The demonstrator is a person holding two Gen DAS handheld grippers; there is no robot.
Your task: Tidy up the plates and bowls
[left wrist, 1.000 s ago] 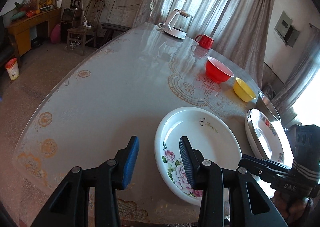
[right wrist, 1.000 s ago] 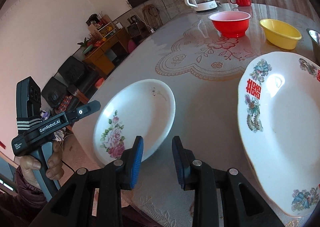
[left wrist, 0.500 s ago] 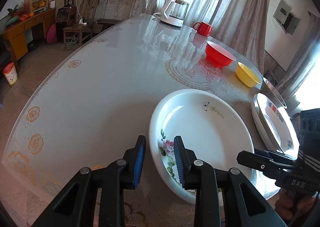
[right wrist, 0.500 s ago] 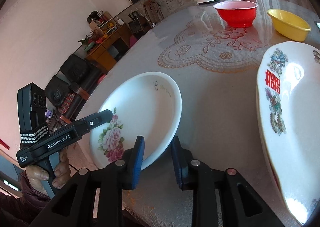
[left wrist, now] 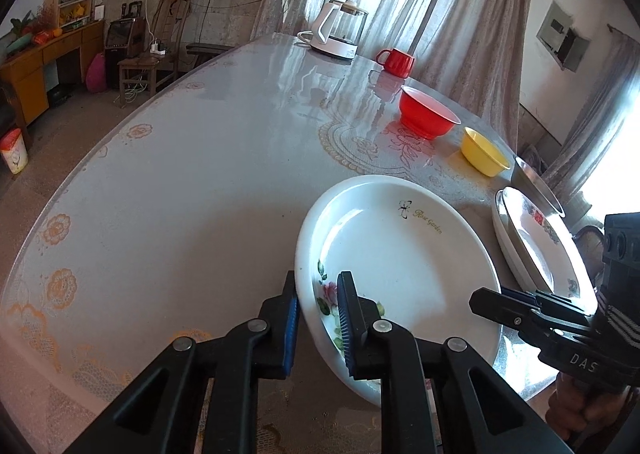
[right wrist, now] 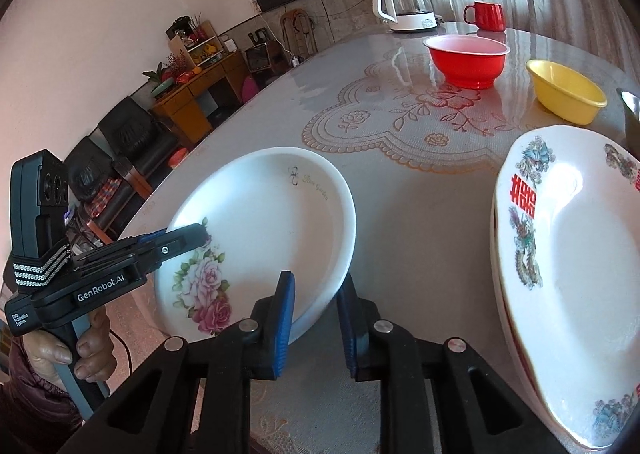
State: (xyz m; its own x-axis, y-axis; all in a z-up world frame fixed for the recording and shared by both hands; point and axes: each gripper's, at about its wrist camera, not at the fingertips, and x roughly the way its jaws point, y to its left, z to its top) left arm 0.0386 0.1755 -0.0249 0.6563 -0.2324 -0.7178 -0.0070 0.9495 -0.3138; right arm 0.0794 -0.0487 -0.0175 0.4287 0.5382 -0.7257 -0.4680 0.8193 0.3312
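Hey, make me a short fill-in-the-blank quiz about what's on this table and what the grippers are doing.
1. Both grippers grip the rim of the ____ plate.
2. The red bowl sits beside a ____ bowl.
3. The red mug stands next to the white ____.
4. The left gripper and right gripper hold ____ plate.

Missing words: rose; yellow; kettle; the same

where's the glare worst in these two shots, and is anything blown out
Left wrist view: window light streaks the glossy table near the kettle, and the right edge is blown out. Right wrist view: a bright spot on the patterned plate; fisheye bends both.
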